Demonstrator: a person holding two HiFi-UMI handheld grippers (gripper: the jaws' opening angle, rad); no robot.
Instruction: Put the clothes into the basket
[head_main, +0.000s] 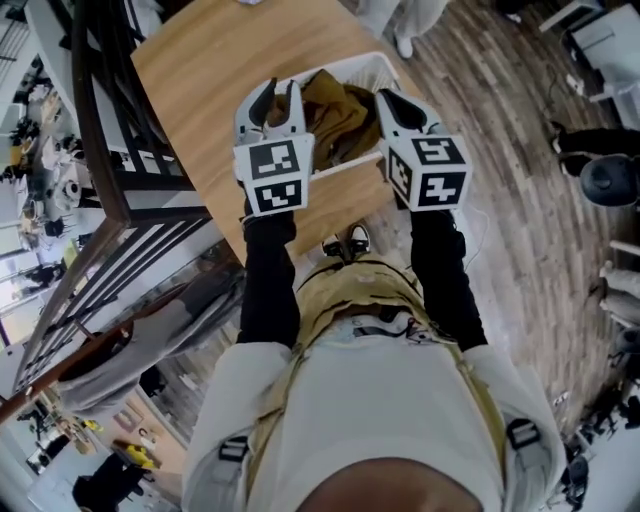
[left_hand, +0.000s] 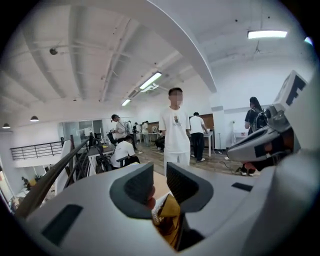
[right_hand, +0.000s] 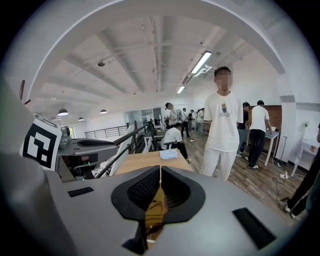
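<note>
A white basket (head_main: 376, 63) stands on the wooden table (head_main: 200, 70) and holds mustard-brown clothes (head_main: 335, 110). Both grippers hover over the basket's near side. My left gripper (head_main: 281, 92) is at the left of the pile, its jaws a narrow gap apart with nothing between the pads (left_hand: 181, 184). The mustard cloth (left_hand: 168, 214) shows below that gap. My right gripper (head_main: 386, 97) is at the basket's right side, its tips (right_hand: 160, 169) meeting on nothing. Mustard cloth (right_hand: 154, 206) lies beneath them.
A black railing (head_main: 100, 130) runs along the table's left edge. A light blue folded cloth (right_hand: 169, 154) lies at the table's far end. A person in white (right_hand: 222, 130) stands beyond the table on the wood floor, with others further back.
</note>
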